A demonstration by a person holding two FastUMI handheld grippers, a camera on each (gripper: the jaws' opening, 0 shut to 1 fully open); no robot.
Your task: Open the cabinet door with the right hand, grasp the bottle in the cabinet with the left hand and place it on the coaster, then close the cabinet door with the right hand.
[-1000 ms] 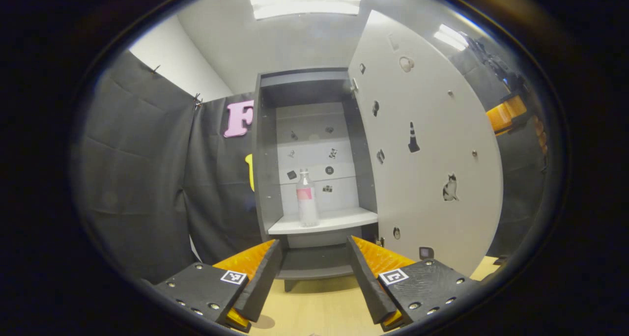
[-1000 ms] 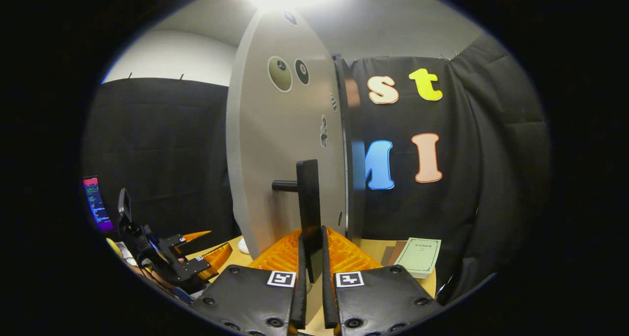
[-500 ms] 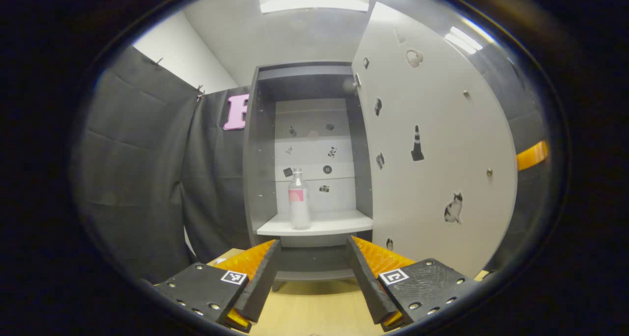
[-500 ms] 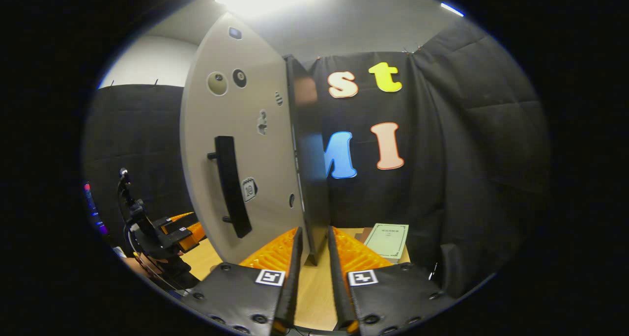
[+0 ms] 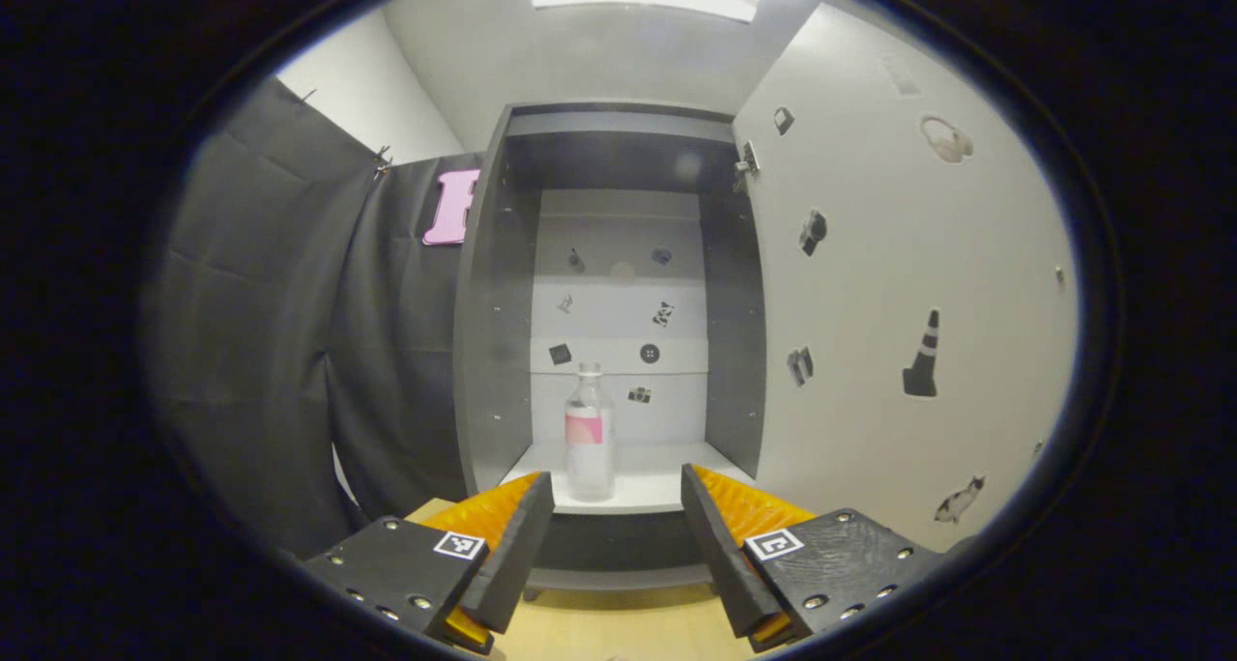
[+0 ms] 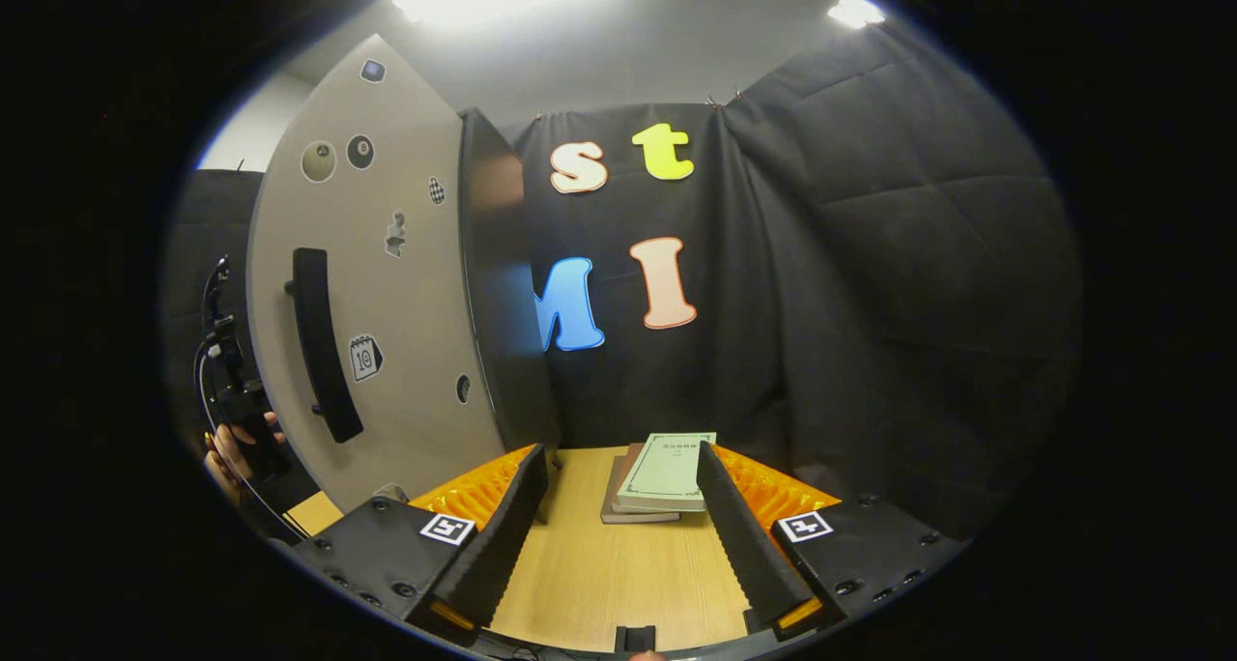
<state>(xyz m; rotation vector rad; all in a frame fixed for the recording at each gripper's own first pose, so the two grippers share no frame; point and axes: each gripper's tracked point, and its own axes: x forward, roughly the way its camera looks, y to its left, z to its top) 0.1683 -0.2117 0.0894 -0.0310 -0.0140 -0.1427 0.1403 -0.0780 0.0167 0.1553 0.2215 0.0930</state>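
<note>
A tall grey cabinet (image 5: 493, 303) stands open in the left gripper view, its pale door (image 5: 899, 284), dotted with small stickers, swung wide to the right. On the white shelf (image 5: 657, 487) inside stands a clear plastic bottle with a pink label (image 5: 589, 439), upright, towards the shelf's left side and near its front edge.

The left gripper (image 5: 616, 531) is held level and pointed straight into the cabinet, its two fingers spread wide and holding nothing. The bottle appears in the gap between them, closer to the left finger, and lies beyond the fingertips, apart from both. Below the fingers runs a light wooden tabletop (image 5: 618, 627).

In the right gripper view, the right gripper (image 6: 618, 535) is also held low over the wooden tabletop (image 6: 609, 574), its fingers parted wide and empty. It is aimed past the door's hinge side towards the black cloth wall. Ahead of it, between the fingers, lies a small stack of books topped by a pale green booklet (image 6: 667, 473). To the left stands the outer face of the open door (image 6: 387, 284), carrying a long black bar handle (image 6: 319, 352), well clear of the gripper. At the far left edge a person's hand (image 6: 227, 444) grips the dark body of the other device; its fingers are out of sight there.
</note>
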